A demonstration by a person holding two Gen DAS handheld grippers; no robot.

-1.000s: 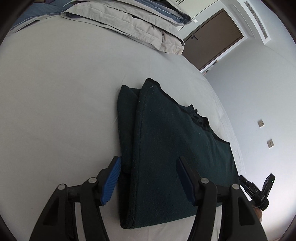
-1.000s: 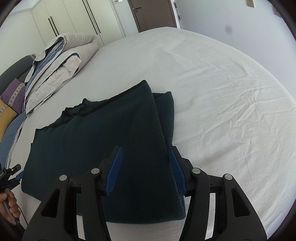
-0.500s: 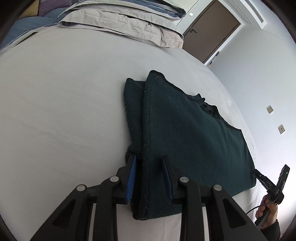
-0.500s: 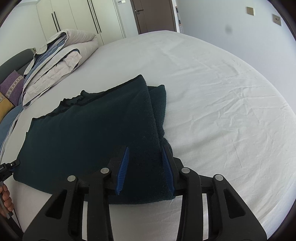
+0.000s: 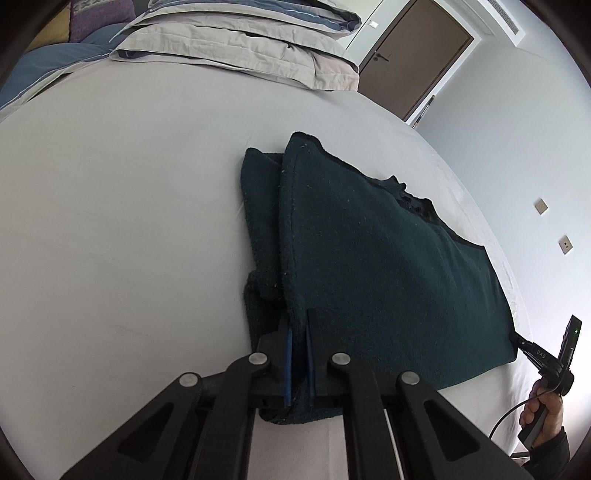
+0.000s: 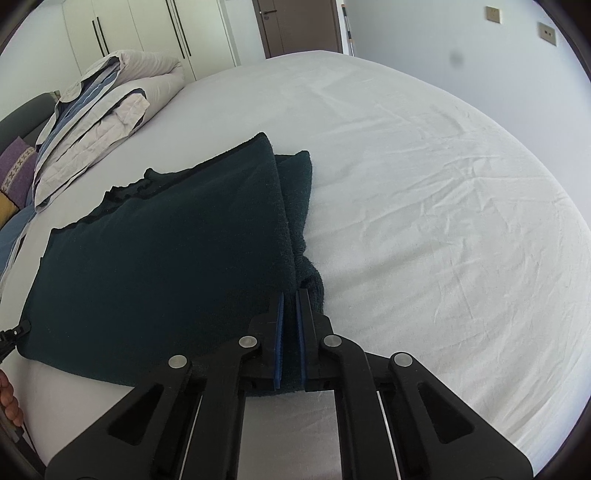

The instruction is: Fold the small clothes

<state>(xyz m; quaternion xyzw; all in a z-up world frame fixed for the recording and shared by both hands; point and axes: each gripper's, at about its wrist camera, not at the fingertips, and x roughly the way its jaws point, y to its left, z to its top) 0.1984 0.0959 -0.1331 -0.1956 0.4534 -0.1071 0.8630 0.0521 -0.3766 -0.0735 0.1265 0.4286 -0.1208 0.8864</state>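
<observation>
A dark green fleece garment [image 5: 376,266] lies partly folded on the white bed sheet [image 5: 110,221], with its side flaps folded in. My left gripper [image 5: 298,325] is shut on the garment's near left corner, pinching the folded edge. In the right wrist view the same garment [image 6: 155,258] spreads to the left, and my right gripper [image 6: 290,295] is shut on its near right corner. The other gripper shows at the frame edge in each view, the right one [image 5: 546,358] held by a hand.
Folded beige and blue bedding [image 5: 236,48] is stacked at the head of the bed, also in the right wrist view [image 6: 103,110]. A brown door [image 5: 413,55] and white wardrobes [image 6: 147,29] stand beyond. The sheet [image 6: 424,203] stretches wide to the right.
Both grippers went from open around the garment's near corners to shut on them, moving slightly forward onto the fabric. The pinched edges have bunched up a little.
</observation>
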